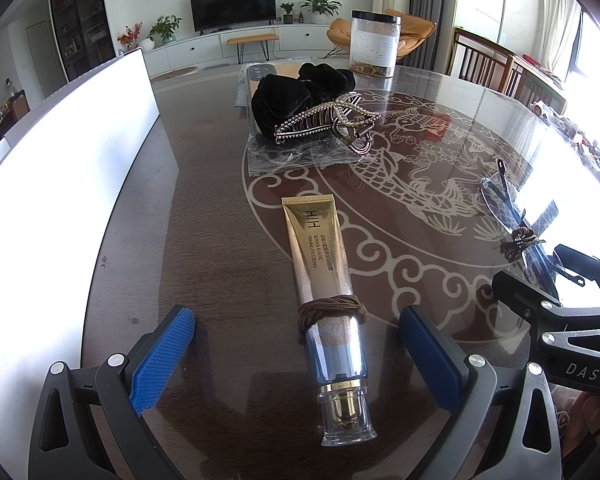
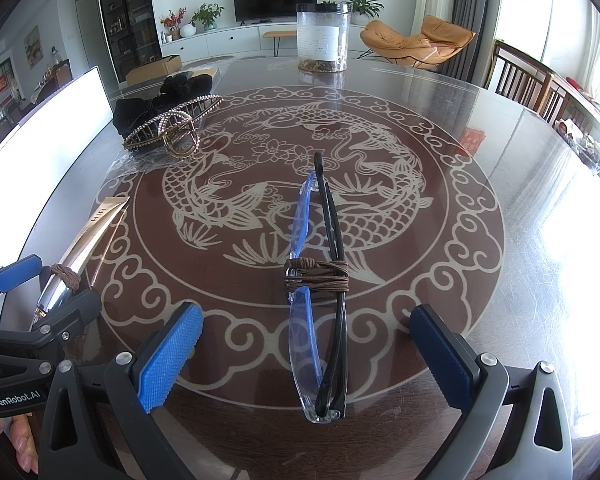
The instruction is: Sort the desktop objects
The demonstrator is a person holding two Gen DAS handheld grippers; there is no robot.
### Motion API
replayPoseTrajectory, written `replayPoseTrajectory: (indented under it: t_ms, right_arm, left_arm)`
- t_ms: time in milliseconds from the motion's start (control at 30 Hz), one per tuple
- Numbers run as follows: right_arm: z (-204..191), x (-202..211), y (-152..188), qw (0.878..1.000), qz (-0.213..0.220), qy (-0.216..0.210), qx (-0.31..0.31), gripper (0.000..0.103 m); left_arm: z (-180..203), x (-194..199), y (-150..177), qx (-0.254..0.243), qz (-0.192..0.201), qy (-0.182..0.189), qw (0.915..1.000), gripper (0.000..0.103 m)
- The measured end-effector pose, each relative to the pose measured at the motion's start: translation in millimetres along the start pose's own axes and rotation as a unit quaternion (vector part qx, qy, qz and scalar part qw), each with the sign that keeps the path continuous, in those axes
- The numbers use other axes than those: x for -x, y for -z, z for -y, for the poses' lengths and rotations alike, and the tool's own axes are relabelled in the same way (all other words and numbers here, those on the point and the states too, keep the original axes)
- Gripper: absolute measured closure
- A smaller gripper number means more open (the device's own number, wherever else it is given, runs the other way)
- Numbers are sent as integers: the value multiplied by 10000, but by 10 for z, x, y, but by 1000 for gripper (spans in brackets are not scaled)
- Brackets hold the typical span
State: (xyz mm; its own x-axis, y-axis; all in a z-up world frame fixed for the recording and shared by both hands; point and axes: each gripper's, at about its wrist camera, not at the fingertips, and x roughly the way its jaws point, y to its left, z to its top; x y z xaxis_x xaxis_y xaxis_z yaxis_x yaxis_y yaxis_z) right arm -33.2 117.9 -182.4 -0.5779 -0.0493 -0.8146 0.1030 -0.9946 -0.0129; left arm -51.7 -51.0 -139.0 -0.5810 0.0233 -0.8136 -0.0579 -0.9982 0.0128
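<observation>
- the bench has a glass top over a dark disc printed with pale carp and cloud scrolls.
- a gold and silver eye cream tube lies flat on the bench, its clear cap toward the left gripper, with a brown hair tie wound around its silver part.
- a pair of folded glasses with blue-tinted lenses and black arms lies on the carp pattern, bound near the middle by a brown cord.
- farther back, a black scrunchie sits on a clear plastic sheet, and a gold pearl-studded hair claw clip rests against it.
- a clear jar with a dark lid and a white label stands near the far edge of the bench, a thin layer of dried bits at its bottom.
- a white board lies along the left side of the bench.
- the left gripper's blue-padded fingers are wide apart, one on each side of the tube's cap end, touching nothing.
- the right gripper has its fingers spread equally wide, flanking the near end of the glasses without contact.
- in the right wrist view, the left gripper shows at the lower left beside the tube, with fingertips of a hand below it.
</observation>
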Motion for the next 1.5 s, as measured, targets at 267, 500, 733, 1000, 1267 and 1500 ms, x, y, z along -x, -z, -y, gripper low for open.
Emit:
replayPoseTrajectory:
  t_ms: [267,500,733,1000,1267,1500]
  right_arm:
    - [-1,0,-1,10000,0,-1,0,0]
    - [0,-1,0,10000,0,0,0,0]
    - [45,-32,-58,9991,-206,-234,285,0]
    - [1127,23,-255,9605,-940,-1704,-1989,3]
    - [170,-5,-429,9906,-1138,-727,204,18]
    - [309,-18,-334,9872,-1229,-987,-249,78]
  left_arm:
    - [-19,14,9,11,-16,16,10000,0]
    - [-50,13,-78,-326,-546,251,9977,0]
    - [57,22,-192,-388,-646,236,9969,34]
    - [125,156,-151,-307,-483,509,9971,76]
    - [132,238,-46,-178,-345,551,9977,76]
    - [105,323,-72,-97,-192,709,9973,76]
